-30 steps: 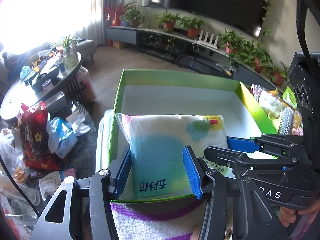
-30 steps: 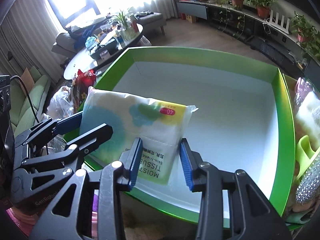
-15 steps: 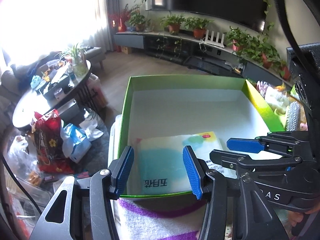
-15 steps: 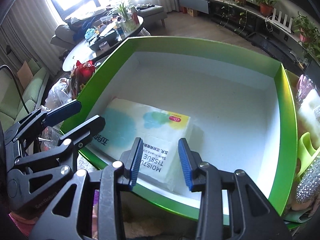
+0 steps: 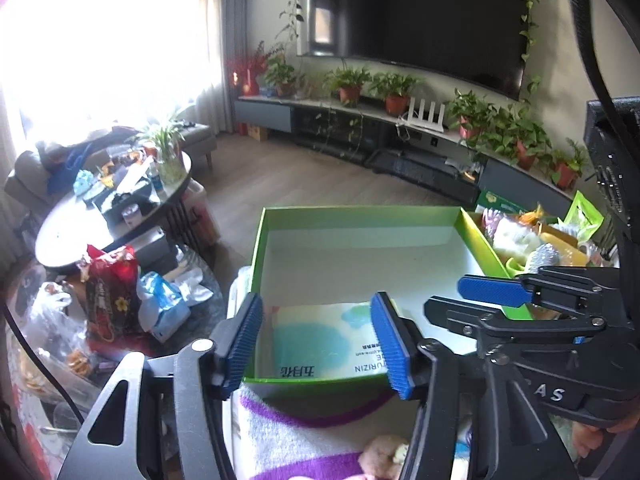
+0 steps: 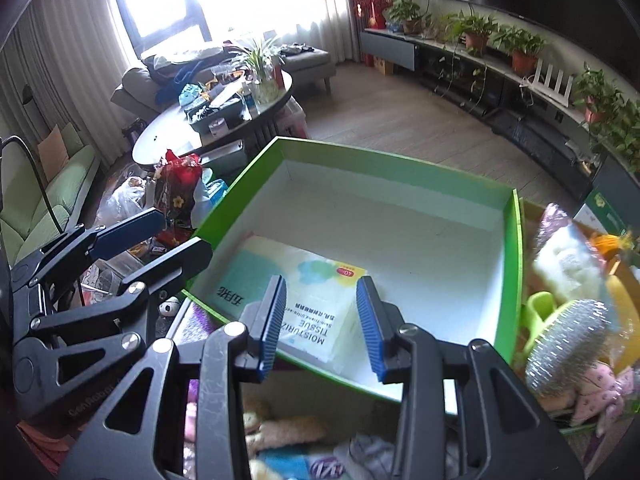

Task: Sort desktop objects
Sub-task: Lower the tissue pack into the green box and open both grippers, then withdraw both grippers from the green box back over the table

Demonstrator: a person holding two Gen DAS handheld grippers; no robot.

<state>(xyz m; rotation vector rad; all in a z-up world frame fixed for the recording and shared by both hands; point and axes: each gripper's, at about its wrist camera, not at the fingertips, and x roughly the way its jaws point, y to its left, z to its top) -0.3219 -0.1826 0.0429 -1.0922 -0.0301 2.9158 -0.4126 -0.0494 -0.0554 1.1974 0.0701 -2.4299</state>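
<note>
The shallow green cardboard box with a white floor (image 6: 516, 264) now held the soft white-and-blue moist-tissue pack (image 6: 304, 292), lying flat beyond both pairs of fingers, released: left gripper (image 5: 320, 344) freshly parted and empty, right gripper (image 6: 322, 328) part-open, empty, one item sorted.

A green box (image 6: 516, 280) sat on a purple-striped towel (image 5: 304, 436); inside it, near its front wall, lay a tissue pack (image 6: 304, 292).

Wall television (image 5: 420, 12), potted plants (image 5: 394, 92) — round coffee table (image 5: 108, 220)
</note>
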